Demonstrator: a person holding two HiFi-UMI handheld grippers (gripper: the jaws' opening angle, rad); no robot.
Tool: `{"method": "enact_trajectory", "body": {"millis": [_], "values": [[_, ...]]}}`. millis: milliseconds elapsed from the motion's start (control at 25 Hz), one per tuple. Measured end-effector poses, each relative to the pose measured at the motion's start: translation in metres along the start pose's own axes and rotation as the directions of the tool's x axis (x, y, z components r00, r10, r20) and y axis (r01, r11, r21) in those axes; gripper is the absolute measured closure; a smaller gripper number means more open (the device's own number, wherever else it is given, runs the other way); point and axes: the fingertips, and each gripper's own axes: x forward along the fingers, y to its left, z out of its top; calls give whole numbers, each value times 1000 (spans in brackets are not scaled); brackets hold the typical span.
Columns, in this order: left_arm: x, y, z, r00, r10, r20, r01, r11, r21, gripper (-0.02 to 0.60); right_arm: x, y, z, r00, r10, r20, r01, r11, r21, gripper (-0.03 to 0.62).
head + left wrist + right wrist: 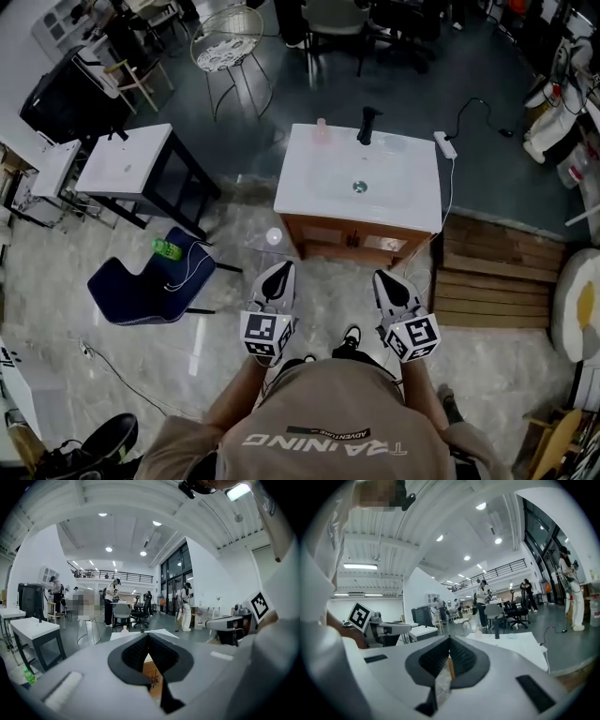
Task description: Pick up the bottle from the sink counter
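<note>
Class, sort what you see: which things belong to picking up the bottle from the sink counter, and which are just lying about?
Job: bottle, sink counter, left gripper, right gripper.
Lying about: green bottle, blue chair, power strip.

The person holds one pair of tongs in each hand, both in front of the body, side by side and apart from each other. The left tongs point(279, 269) and the right tongs point(383, 277) point forward and a little downward. Their tips lean slightly toward each other. In the left gripper view the two dark jaws of the left tongs point(148, 637) are pressed together and they are empty. In the right gripper view the jaws of the right tongs point(449, 641) also meet at the tip, and they are empty too. The left marker cube point(268, 336) and the right marker cube point(413, 337) sit at the back of the tongs. Behind them the left forearm point(236, 392) and the right forearm point(419, 384) reach forward from the chest.
</note>
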Motion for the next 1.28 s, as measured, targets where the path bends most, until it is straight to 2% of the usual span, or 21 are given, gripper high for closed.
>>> {"method": "enact_trajectory", "body": {"millis": [120,240,360,680,960,1120,1200,1280], "values": [[16,-9,13,999,38,24,-38,999,12,574,10,-22,8,999,43,18,-43,999,-3,586],[31,-17,16,996,83,43,-83,996,-21,574,22,-47,3,997,79,20,-79,997,5,586],[47,-25,12,995,99,18,-98,994,-49,574,31,-72,-3,995,95,14,-95,995,18,586],[84,-3,14,990,140,-32,-140,990,-2,574,70,-92,-3,987,156,26,-157,987,39,586],[133,32,1,997,70,-30,-70,997,8,574,115,-96,-5,990,143,-6,-143,989,-25,586],[172,61,26,1000,6,12,-6,1000,23,574,148,-102,12,995,97,-12,-97,994,-56,586],[186,75,40,999,-35,25,34,999,39,574,166,-104,23,998,66,-5,-66,997,-40,586],[197,92,44,998,-65,26,63,997,48,574,183,-110,32,999,38,25,-39,999,30,586]]}}
